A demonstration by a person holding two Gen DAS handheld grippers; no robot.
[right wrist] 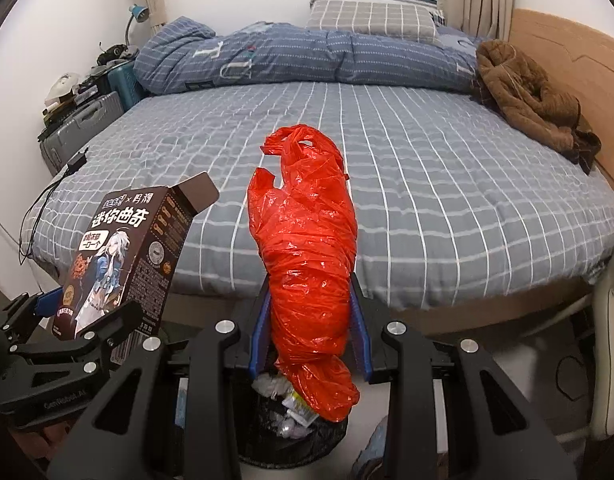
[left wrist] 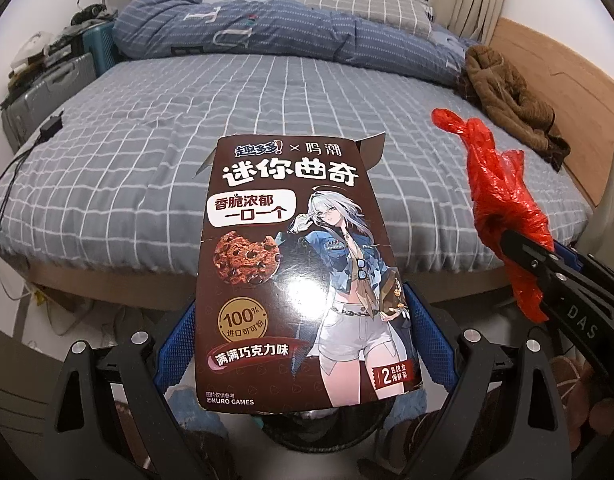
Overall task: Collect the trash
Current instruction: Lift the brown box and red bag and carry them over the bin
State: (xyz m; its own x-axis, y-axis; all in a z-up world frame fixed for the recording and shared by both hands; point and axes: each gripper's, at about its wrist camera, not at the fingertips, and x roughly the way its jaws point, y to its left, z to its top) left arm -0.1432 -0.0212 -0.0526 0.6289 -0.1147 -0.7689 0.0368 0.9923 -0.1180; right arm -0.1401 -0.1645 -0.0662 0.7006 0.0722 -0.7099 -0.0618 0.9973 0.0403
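Note:
My left gripper (left wrist: 303, 332) is shut on a brown cookie box (left wrist: 299, 264) with a cartoon figure, its top flap open; the blue pads press both long sides. That box (right wrist: 123, 256) shows at the left of the right wrist view. My right gripper (right wrist: 309, 308) is shut on a crumpled red plastic bag (right wrist: 307, 256), which sticks up between the blue pads and hangs below them. The red bag (left wrist: 503, 200) appears at the right of the left wrist view. A black-lined trash bin (right wrist: 295, 436) with paper scraps sits on the floor right under the red bag.
A bed with a grey checked sheet (right wrist: 427, 184) fills the space ahead. A rolled blue quilt (right wrist: 307, 56) and a brown coat (right wrist: 527, 96) lie at its far side. Suitcases (right wrist: 83, 120) stand at the left, and a black cable (left wrist: 11, 176) hangs over the bed's left edge.

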